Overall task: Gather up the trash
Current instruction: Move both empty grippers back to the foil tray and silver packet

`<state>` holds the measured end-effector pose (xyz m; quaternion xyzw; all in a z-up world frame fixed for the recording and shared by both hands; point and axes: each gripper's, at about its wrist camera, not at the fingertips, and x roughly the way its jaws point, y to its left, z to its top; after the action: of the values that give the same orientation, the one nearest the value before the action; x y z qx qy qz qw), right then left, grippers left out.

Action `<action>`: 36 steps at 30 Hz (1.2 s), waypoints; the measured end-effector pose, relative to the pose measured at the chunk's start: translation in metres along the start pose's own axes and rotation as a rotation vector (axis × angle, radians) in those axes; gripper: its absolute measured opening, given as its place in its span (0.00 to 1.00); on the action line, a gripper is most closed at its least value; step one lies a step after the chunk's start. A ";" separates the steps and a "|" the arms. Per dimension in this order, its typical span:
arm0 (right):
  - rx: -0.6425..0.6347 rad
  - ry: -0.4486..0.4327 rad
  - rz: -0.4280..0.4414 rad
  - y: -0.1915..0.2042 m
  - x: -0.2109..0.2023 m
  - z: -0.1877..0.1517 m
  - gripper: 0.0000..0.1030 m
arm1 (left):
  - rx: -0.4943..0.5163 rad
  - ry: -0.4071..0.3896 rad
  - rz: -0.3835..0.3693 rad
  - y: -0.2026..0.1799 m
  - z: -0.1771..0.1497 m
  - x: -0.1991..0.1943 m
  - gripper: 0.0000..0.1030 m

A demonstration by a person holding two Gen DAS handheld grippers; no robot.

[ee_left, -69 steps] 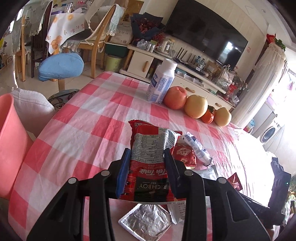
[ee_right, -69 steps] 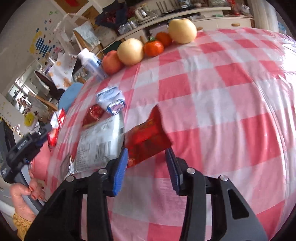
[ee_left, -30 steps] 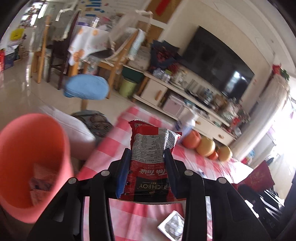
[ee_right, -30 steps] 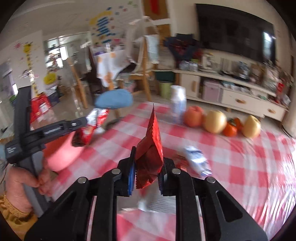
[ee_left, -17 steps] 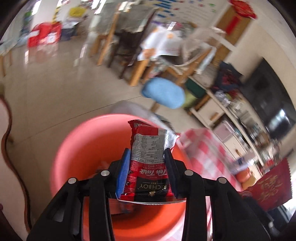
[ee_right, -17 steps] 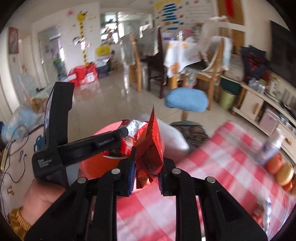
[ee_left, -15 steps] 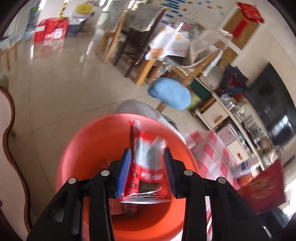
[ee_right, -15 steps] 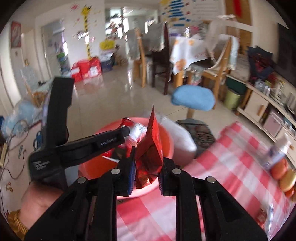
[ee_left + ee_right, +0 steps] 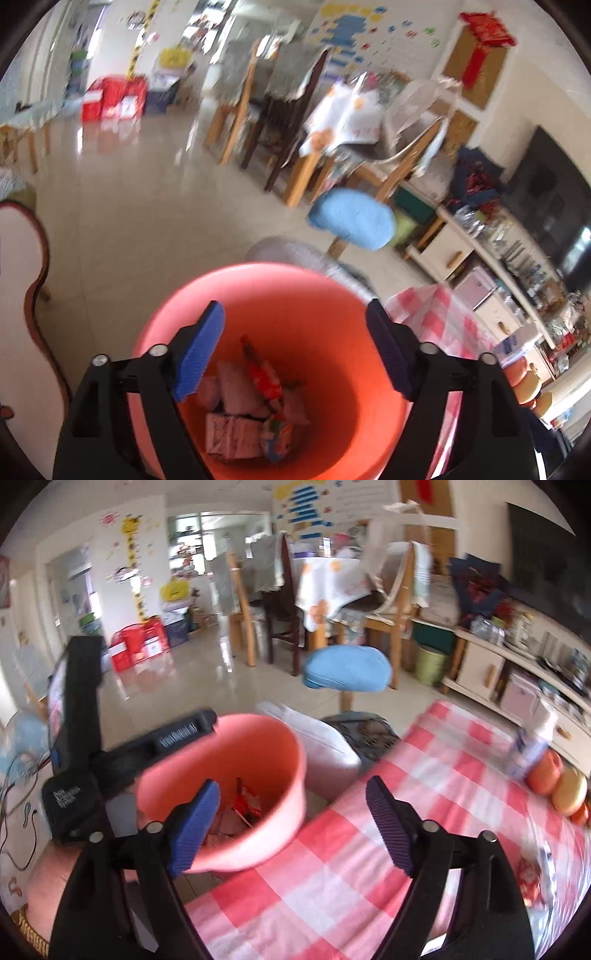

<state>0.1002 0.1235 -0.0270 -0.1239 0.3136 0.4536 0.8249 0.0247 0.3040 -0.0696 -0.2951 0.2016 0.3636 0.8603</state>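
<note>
Left wrist view: the left gripper (image 9: 295, 350) hangs over a salmon-pink bucket (image 9: 258, 284), its jaws opening wide with nothing between them; crumpled snack wrappers (image 9: 255, 402) lie at the bucket's bottom. Right wrist view: the right gripper (image 9: 291, 819), jaws likewise opening and empty, points at the bucket's near rim beside the red-checked table (image 9: 369, 867). A red wrapper (image 9: 526, 880) at the table's right edge looks left to collect.
</note>
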 end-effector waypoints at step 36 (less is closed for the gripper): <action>0.284 0.040 -0.425 -0.147 -0.185 -0.156 0.96 | 0.732 0.094 -0.261 -0.178 -0.155 -0.079 0.88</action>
<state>0.0860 -0.1593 -0.0428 -0.0788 0.3577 0.2190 0.9044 0.0849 0.0619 -0.0763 -0.0082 0.3179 0.1414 0.9375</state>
